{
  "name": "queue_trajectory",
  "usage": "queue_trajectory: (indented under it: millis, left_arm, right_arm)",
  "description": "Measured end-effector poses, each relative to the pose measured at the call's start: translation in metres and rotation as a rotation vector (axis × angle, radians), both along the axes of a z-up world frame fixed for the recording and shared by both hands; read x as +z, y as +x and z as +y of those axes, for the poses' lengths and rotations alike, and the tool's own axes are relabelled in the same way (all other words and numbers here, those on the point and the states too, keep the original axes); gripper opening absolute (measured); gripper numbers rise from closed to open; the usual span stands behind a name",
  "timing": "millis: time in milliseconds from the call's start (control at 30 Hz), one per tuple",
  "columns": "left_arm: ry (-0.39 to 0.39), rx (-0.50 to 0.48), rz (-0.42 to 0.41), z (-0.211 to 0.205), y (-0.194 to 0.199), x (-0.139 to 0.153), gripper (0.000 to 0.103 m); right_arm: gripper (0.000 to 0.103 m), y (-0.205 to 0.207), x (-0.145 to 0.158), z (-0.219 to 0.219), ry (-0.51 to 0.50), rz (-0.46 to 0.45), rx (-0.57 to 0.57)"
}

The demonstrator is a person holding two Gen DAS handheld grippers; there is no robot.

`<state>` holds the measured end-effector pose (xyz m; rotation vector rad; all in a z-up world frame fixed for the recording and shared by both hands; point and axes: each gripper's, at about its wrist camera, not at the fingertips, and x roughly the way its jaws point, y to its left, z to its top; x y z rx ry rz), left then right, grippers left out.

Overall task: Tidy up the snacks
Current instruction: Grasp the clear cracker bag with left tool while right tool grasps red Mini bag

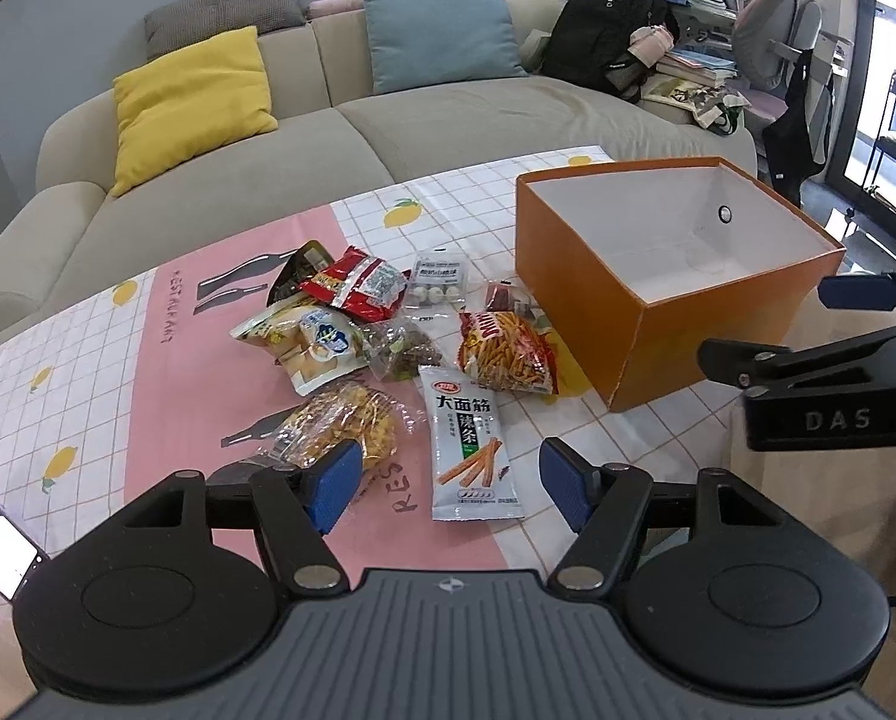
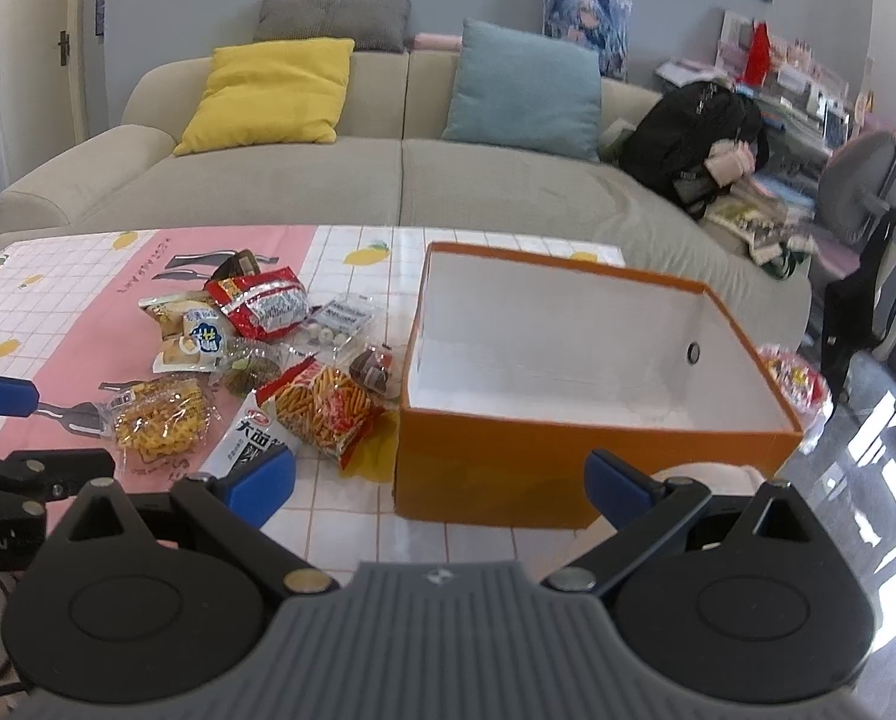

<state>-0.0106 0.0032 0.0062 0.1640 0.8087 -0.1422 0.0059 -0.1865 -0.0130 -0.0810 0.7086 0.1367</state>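
The snack packets [image 1: 388, 354] lie heaped on the tabletop [image 1: 166, 372], just left of the empty orange box [image 1: 574, 294]. I judge them light, crinkly and slippery, their contents crushable, so I'd pinch a sealed edge. The nearest, a white spicy-strip sachet [image 1: 469, 444], lies flat; its near seam looks best. My left tool [image 1: 448, 483] hovers with fingers apart over it, holding nothing; my right tool [image 2: 439, 483] is likewise spread and empty, near the box.
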Motion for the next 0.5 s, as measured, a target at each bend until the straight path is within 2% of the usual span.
queue_trajectory:
  millis: [133, 200, 233, 300, 500]
  left_arm:
    - [-0.02, 0.024, 0.026, 0.016, 0.01, 0.001, 0.085]
    - [-0.019, 0.002, 0.037, 0.022, 0.015, 0.001, 0.086]
    - [-0.011, -0.013, 0.037, 0.024, 0.018, 0.0, 0.086]
    - [0.007, -0.032, 0.034, 0.028, 0.023, 0.0, 0.087]
    - [0.056, -0.098, 0.051, 0.043, 0.044, -0.009, 0.087]
  right_arm:
    - [0.1, -0.001, 0.006, -0.001, 0.031, -0.002, 0.014]
    - [0.098, -0.001, 0.01, 0.001, 0.054, -0.014, 0.044]
    - [0.095, 0.001, 0.011, 0.002, 0.069, -0.013, 0.064]
    - [0.081, 0.008, 0.011, 0.008, 0.085, -0.002, 0.099]
    - [0.073, 0.033, 0.009, 0.035, 0.094, -0.008, 0.182]
